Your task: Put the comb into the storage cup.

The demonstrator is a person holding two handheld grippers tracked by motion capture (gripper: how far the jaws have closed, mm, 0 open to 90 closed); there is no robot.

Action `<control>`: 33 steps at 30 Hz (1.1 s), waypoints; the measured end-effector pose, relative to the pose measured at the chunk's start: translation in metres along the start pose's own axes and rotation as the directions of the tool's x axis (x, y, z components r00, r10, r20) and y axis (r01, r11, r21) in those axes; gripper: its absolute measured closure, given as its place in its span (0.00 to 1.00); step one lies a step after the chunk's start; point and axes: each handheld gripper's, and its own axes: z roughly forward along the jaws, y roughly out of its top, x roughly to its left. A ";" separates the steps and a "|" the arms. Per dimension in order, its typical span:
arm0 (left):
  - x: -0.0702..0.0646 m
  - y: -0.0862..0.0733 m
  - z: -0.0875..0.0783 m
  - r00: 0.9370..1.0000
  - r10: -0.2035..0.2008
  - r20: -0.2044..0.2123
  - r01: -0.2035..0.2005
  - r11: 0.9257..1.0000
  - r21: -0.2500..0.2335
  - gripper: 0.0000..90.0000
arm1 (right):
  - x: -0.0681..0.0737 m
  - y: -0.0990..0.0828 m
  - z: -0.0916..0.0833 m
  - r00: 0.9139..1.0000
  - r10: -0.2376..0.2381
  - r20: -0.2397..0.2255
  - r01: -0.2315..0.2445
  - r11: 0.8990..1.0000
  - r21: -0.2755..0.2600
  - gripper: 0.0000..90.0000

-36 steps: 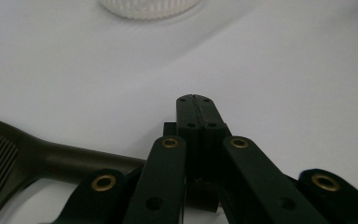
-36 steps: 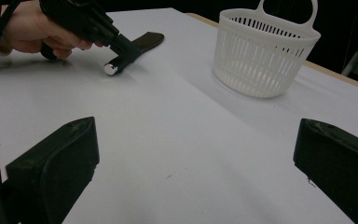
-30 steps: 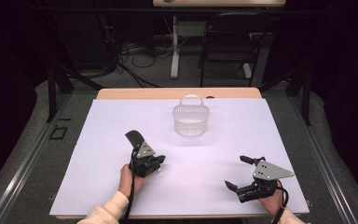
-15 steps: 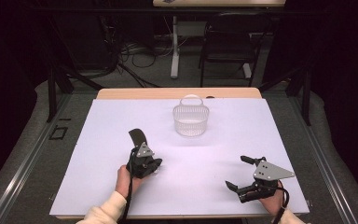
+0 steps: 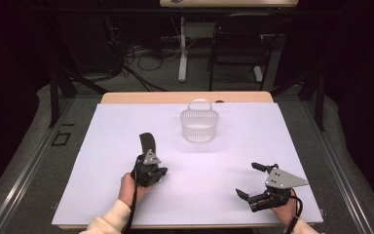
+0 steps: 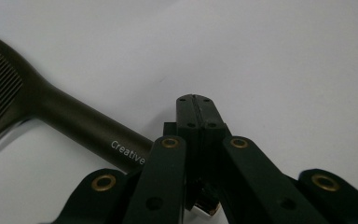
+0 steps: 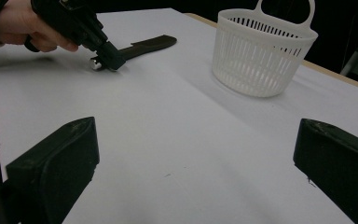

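A dark utensil (image 5: 147, 141) with a ribbed head and a long handle marked "Creative" (image 6: 74, 123) lies on the white table (image 5: 224, 161), left of centre. My left gripper (image 5: 149, 161) is shut, its jaws pressed together with nothing between them (image 6: 193, 99). Its tip rests by the handle's near end, where a small metal cap (image 7: 94, 64) shows; the handle runs under and beside the jaws. My right gripper (image 5: 248, 180) stands open near the front right edge, its jaws (image 7: 193, 158) wide apart over bare table.
A white slotted basket (image 5: 199, 126) with a loop handle stands upright at the middle back of the table (image 7: 261, 51). A strip of wooden tabletop (image 5: 185, 97) borders the far edge. Beyond it are a dark floor, cables and chair legs.
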 end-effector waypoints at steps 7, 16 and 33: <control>0.000 -0.002 -0.002 1.000 -0.007 -0.009 0.007 1.000 0.024 1.00 | -0.001 0.000 0.000 1.000 0.004 0.000 -0.004 1.000 0.008 0.00; 0.003 -0.005 -0.005 1.000 -0.013 -0.016 0.013 0.999 0.046 1.00 | -0.001 -0.001 0.001 1.000 0.007 0.000 -0.007 1.000 0.013 0.00; 0.007 -0.006 -0.010 1.000 -0.017 -0.019 0.019 0.997 0.076 1.00 | -0.002 -0.001 0.001 1.000 0.003 0.000 -0.003 1.000 0.020 0.00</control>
